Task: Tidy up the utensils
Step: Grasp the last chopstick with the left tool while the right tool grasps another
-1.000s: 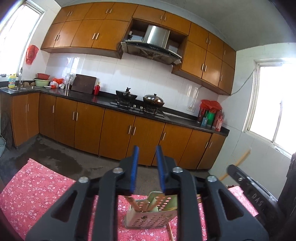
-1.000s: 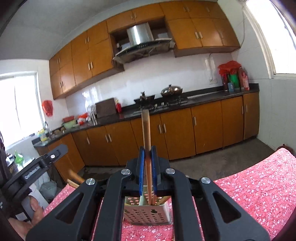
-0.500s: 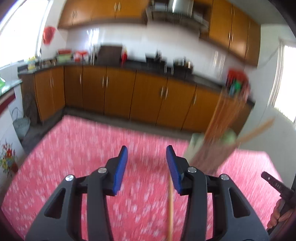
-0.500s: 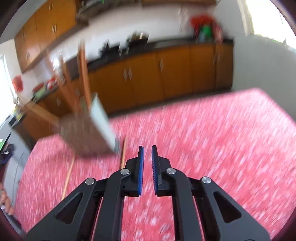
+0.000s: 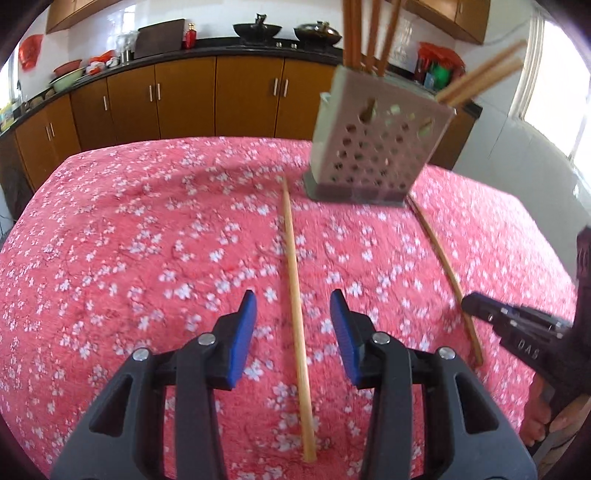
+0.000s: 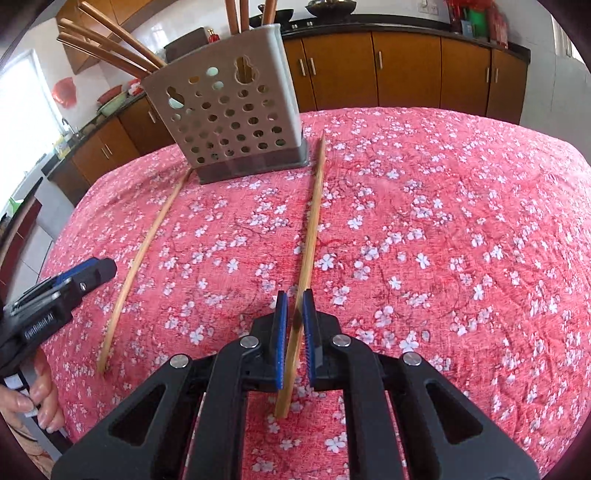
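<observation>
Kitchen interior. A run of brown wooden base cabinets (image 5: 184, 96) with slim metal handles spans 9 to 1 o'clock, topped by a dark polished stone counter (image 5: 229, 46). White glossy tiled wall (image 5: 214, 22) behind it. Brown wooden wall cabinets (image 5: 461, 16) hang at 1 o'clock. A bright daylit window (image 5: 554, 96) stands at 2 o'clock; a second bright window (image 6: 26, 107) at 9 o'clock in the right view. Table covered by red cloth with white blossom print (image 5: 129, 240).

Left hand-held gripper (image 5: 293, 310) parted; right hand-held gripper (image 6: 294, 308) seemingly closed.
</observation>
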Motion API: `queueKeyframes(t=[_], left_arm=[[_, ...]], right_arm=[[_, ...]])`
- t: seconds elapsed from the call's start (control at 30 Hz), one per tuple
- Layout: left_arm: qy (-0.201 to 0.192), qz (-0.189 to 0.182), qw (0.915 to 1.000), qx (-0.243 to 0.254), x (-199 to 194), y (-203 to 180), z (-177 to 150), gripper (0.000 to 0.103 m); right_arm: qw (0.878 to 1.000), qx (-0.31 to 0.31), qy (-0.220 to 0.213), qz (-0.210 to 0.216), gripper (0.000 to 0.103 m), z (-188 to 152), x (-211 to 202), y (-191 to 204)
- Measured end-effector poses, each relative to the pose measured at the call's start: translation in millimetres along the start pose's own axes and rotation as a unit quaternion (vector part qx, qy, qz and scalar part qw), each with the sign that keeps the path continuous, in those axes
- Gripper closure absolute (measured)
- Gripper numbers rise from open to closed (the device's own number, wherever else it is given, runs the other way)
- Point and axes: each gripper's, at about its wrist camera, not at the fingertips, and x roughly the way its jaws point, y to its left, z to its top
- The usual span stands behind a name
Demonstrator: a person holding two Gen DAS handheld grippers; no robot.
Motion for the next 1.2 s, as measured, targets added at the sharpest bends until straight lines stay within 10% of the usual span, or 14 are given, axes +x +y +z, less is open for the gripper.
queueKeyframes(t=[0.23, 0.47, 1.2], left_arm=[[0.022, 0.015, 0.9995, 0.016, 12, -7, -14, 0.061], [0.028, 0.038, 0.9988, 0.012, 19, -1, -15, 0.094], [0.012, 0.1, 0.9944, -0.032, 53, 48, 38, 0.092]], right_arm=[[1.0, -0.015, -0.007, -0.021, 0.066, -3, -6, 0], [0.999, -0.025, -0.009, -0.043, 0.095, -1, 2, -6], [0.993, 0.012, -0.026, -0.116, 0.095, 61, 38, -58]])
